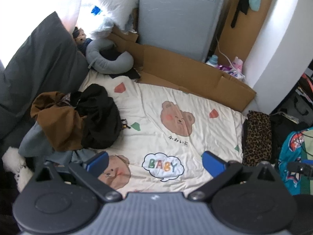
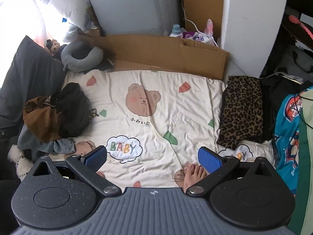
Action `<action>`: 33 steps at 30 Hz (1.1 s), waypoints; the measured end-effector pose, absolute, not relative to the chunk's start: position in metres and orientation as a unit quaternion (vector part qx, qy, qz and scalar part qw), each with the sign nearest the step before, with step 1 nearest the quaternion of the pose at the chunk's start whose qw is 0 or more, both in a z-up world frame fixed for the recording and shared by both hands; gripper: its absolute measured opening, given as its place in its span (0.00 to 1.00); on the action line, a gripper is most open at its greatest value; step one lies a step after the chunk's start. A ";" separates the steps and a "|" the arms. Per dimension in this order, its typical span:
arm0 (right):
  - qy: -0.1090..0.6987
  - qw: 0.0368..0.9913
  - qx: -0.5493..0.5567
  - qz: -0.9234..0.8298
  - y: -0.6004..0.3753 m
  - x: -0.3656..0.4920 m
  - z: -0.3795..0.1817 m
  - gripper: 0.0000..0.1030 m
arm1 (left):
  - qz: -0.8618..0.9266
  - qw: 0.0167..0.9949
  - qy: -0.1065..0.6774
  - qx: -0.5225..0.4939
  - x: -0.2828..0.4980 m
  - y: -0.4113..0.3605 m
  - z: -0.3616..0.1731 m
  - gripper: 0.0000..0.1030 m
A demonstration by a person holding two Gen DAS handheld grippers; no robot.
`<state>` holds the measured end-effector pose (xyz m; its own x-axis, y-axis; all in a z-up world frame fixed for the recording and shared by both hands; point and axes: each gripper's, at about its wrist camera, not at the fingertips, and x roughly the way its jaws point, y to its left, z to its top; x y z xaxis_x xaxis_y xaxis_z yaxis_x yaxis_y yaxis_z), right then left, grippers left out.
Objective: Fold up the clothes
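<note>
**Both grippers wide open above the bed, clothes untouched**

The left gripper point(image 1: 155, 161) hangs over the cream bear-print blanket point(image 1: 176, 101) with its blue pads point(image 1: 98, 161) spread far apart and nothing between them. The right gripper point(image 2: 152, 155) is likewise spread wide and empty. A heap of unfolded clothes point(image 2: 56, 111), brown, black and denim, lies at the blanket's left edge. A folded leopard-print garment point(image 2: 242, 113) rests at the right edge. A bare foot point(image 2: 192, 176) shows beside the right gripper's pad.
</note>
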<state>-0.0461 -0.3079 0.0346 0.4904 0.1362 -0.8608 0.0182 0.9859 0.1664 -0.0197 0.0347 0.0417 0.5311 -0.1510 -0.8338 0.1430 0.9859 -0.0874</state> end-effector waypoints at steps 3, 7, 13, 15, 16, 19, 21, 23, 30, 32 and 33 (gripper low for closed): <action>0.505 0.859 0.081 0.036 -0.308 -0.049 0.033 0.99 | -0.079 0.875 0.478 -0.008 -0.022 0.039 0.036 1.00; 0.505 0.860 0.065 0.028 -0.306 -0.052 0.033 0.99 | -0.076 0.871 0.485 0.000 -0.025 0.040 0.030 1.00; 0.501 0.862 0.081 0.021 -0.316 -0.057 0.035 0.99 | -0.064 0.871 0.486 0.017 -0.030 0.039 0.033 1.00; 0.502 0.861 0.080 0.012 -0.320 -0.058 0.034 0.99 | -0.067 0.867 0.494 0.014 -0.032 0.039 0.032 1.00; 0.503 0.861 0.082 0.010 -0.321 -0.059 0.033 0.99 | -0.071 0.865 0.497 0.011 -0.034 0.039 0.032 1.00; 0.503 0.860 0.088 0.008 -0.324 -0.060 0.031 0.99 | -0.071 0.871 0.485 0.029 -0.038 0.036 0.031 1.00; 0.503 0.860 0.085 0.010 -0.323 -0.060 0.031 0.99 | -0.074 0.870 0.487 0.025 -0.039 0.034 0.025 0.99; 0.503 0.860 0.082 0.011 -0.323 -0.060 0.031 0.99 | -0.084 0.871 0.485 0.002 -0.039 0.035 0.026 0.99; 0.503 0.861 0.072 0.016 -0.321 -0.060 0.031 0.99 | -0.082 0.872 0.482 0.019 -0.041 0.027 0.025 0.99; 0.503 0.862 0.069 0.018 -0.320 -0.061 0.030 0.99 | -0.086 0.870 0.485 0.018 -0.041 0.026 0.024 0.99; 0.503 0.862 0.067 0.018 -0.320 -0.061 0.030 0.99 | -0.085 0.869 0.486 0.016 -0.040 0.026 0.024 0.99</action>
<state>-0.0606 -0.3198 0.0304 0.4940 0.0990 -0.8638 0.0360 0.9903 0.1341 -0.0402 0.0260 0.0241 0.5123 -0.1320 -0.8486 0.1640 0.9850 -0.0542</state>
